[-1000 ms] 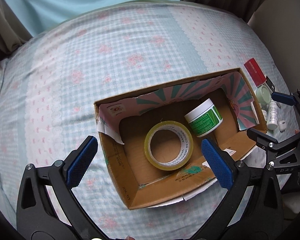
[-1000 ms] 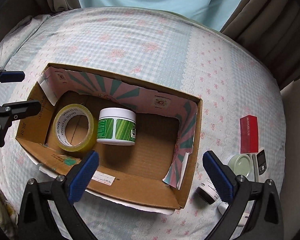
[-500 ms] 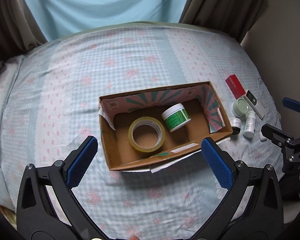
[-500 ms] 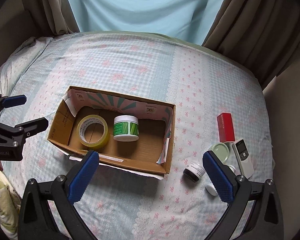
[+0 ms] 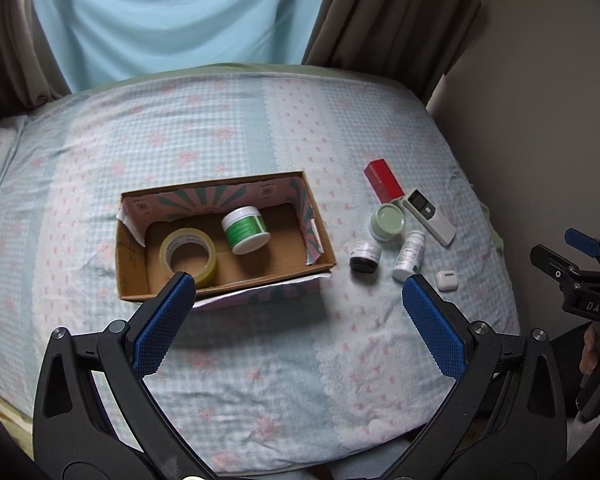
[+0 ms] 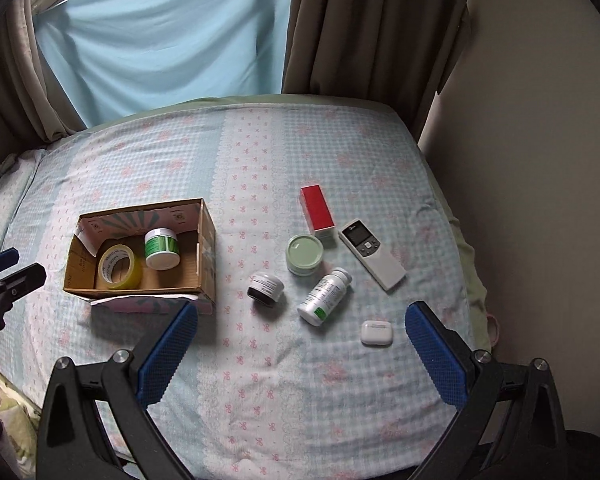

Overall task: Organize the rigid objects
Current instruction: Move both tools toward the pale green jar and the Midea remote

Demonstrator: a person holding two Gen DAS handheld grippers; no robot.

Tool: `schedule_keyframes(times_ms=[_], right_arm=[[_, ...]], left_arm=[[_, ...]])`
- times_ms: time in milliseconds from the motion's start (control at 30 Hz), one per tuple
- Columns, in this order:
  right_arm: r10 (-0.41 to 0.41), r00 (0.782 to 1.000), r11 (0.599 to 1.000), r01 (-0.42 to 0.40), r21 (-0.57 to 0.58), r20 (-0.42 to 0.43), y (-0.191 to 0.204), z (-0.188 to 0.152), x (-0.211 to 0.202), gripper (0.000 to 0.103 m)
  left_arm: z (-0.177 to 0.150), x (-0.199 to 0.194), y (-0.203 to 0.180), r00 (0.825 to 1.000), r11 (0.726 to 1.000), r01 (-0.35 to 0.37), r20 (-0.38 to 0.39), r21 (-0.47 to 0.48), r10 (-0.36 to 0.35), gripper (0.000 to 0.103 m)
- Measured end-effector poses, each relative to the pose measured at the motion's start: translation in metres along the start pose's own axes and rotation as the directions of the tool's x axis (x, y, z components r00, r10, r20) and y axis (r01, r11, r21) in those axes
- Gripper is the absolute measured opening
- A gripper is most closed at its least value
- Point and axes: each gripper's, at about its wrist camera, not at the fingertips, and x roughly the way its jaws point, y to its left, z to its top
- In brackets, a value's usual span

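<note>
Tape roll [image 6: 119, 267], green-label jar [image 6: 162, 249] sat packed inside box [image 6: 206, 254]; six items lay right of box, awaiting sorting. Both jaws spread, empty.

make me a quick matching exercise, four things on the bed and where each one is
Things:
1. tape roll
2. red box
3. earbud case
4. remote

Places:
A. farthest from the camera, beyond the pale green jar
B. inside the cardboard box
C. nearest the right gripper's fingers
D. right of the pale green jar, lying flat

Pairs: 1-B, 2-A, 3-C, 4-D
</note>
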Motion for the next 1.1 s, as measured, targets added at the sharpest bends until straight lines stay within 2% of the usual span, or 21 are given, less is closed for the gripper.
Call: schedule_keyframes(times_ms=[133, 300, 533, 667, 800, 1100], right_arm=[[0.014, 0.999, 1.0, -0.014, 0.005, 0.029, -0.038, -0.003, -0.001, 0.103], [0.036, 0.999, 0.999, -0.036, -0.015, 0.03, -0.073, 0.003, 0.013, 0.103], [-0.02, 0.999, 0.999, 0.021, -0.045, 0.034, -0.11, 0.021, 0.048, 0.103], [-0.041, 0.999, 0.995, 0.041, -0.093, -0.003, -0.123, 0.034, 0.086, 0.103], [-0.021, 0.998, 0.988, 0.011, -0.157, -0.062, -0.131, 0.044, 0.141, 0.103], [0.025, 0.98, 0.964, -0.076, -0.256, -0.199, -0.135, 0.042, 0.269, 0.103]], left_arm=[[0.001, 0.015, -0.044, 1.0, 0.998, -0.019, -0.02, 0.065, 0.02, 0.103], [0.009, 0.037, -0.086, 0.999, 0.992, -0.007, -0.048, 0.124, 0.013, 0.103], [0.026, 0.09, -0.125, 0.992, 0.98, -0.001, -0.122, 0.201, 0.026, 0.103], [0.038, 0.132, -0.141, 0.983, 0.969, 0.004, -0.18, 0.246, 0.042, 0.103], [0.049, 0.185, -0.157, 0.969, 0.95, 0.017, -0.239, 0.311, 0.061, 0.103], [0.057, 0.323, -0.178, 0.924, 0.901, 0.084, -0.372, 0.425, 0.089, 0.103]])
